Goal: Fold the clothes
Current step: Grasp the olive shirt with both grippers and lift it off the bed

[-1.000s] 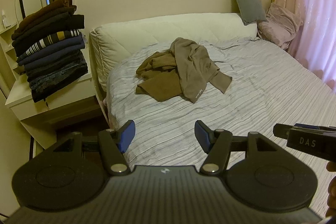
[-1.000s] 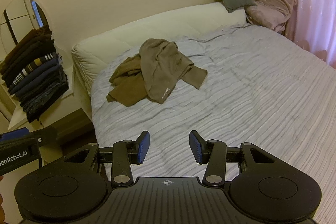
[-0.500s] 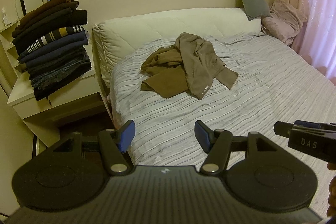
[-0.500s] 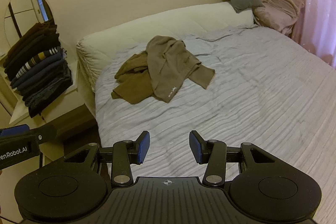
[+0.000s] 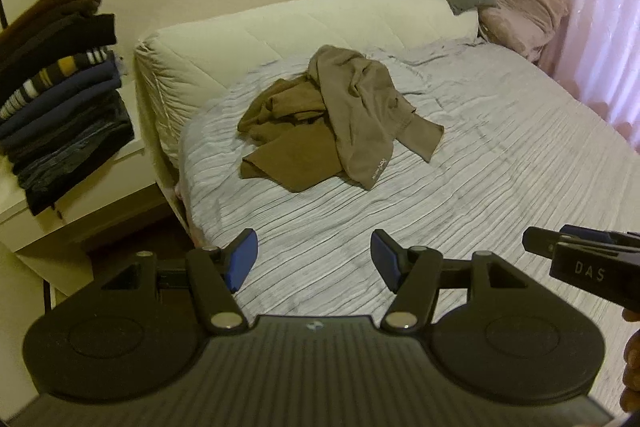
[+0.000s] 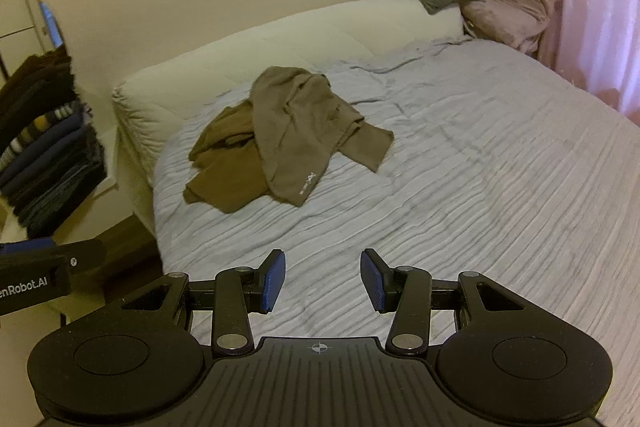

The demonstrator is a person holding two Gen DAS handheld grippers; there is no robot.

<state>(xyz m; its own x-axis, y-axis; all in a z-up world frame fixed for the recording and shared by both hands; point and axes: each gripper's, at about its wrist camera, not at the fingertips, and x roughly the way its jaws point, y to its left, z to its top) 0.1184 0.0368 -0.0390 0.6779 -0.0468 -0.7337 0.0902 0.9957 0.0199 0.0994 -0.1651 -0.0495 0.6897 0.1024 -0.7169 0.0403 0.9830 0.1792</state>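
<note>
Both tools hover over the near edge of the bed (image 5: 500,155), released and empty: the left tool (image 5: 314,259) and the right tool (image 6: 323,281) each show blue pads spread apart with only striped sheet between them. The crumpled brown clothes (image 5: 340,119) lie well ahead of both tools, near the cream headboard (image 6: 280,47)

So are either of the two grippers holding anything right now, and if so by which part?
Nothing is held. The left gripper and right gripper both hang open over the striped grey bedsheet, short of the crumpled brown clothes.
</note>
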